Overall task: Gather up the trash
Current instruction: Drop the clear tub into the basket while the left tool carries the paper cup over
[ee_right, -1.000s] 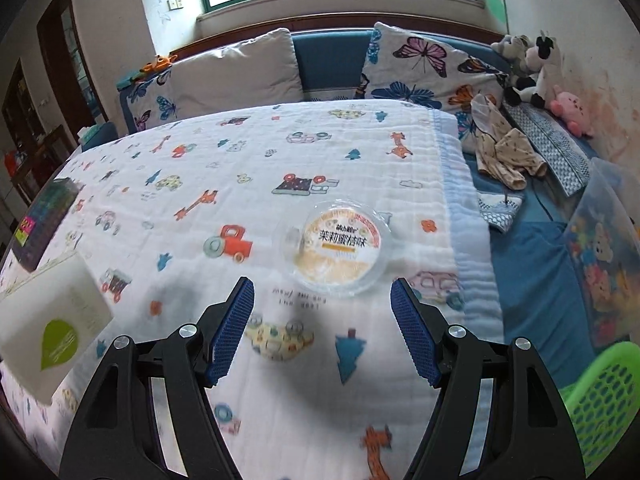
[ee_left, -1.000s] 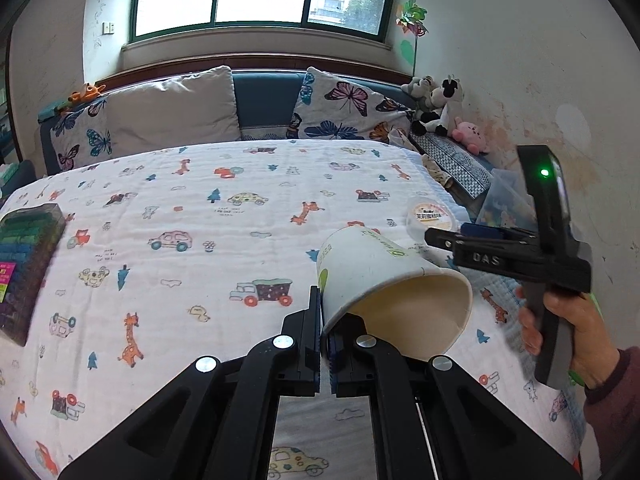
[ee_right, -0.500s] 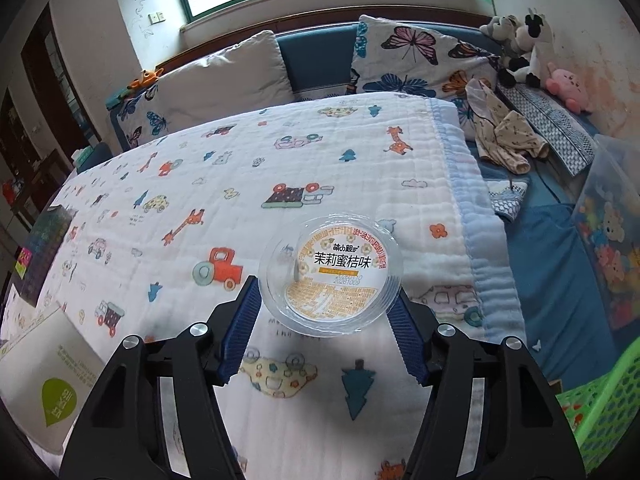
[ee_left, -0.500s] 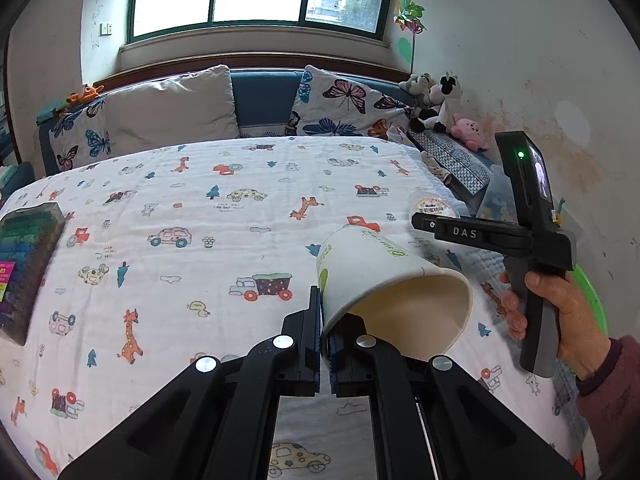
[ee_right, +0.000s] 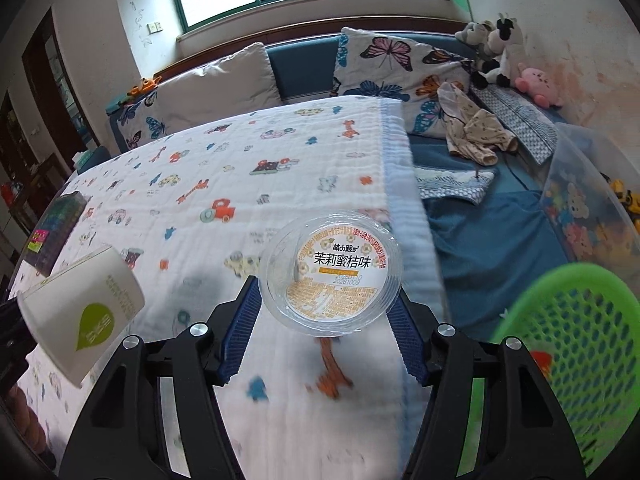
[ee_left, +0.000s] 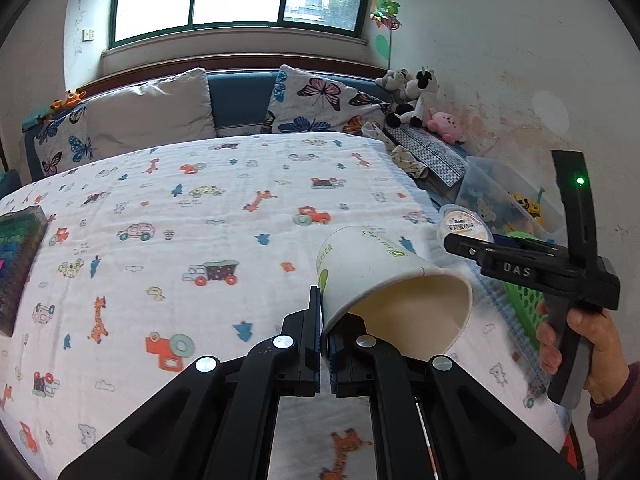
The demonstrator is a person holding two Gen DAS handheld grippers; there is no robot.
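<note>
My left gripper (ee_left: 324, 312) is shut on the rim of a white paper cup (ee_left: 380, 272), which lies tilted with its mouth toward the camera, above the patterned blanket (ee_left: 200, 240). My right gripper (ee_right: 324, 296) is shut on a clear plastic dessert cup (ee_right: 332, 272) with an orange and white label, held off the bed near the blanket's right edge. In the left wrist view a hand holds the right gripper (ee_left: 456, 246), with the dessert cup (ee_left: 464, 226) at its tip. A green mesh basket (ee_right: 568, 344) sits low to the right, just past the bed edge.
A clear bin of toys (ee_right: 592, 208) stands at the right by the wall. Clothes (ee_right: 476, 128) and plush toys (ee_right: 500, 48) lie behind it. A dark box with coloured contents (ee_left: 16, 260) rests on the blanket's left edge. Pillows (ee_left: 152, 112) line the headboard.
The right gripper closed on the dessert cup, lifted it off the blanket and carried it right toward the green basket. The left gripper drifted slightly right with the paper cup.
</note>
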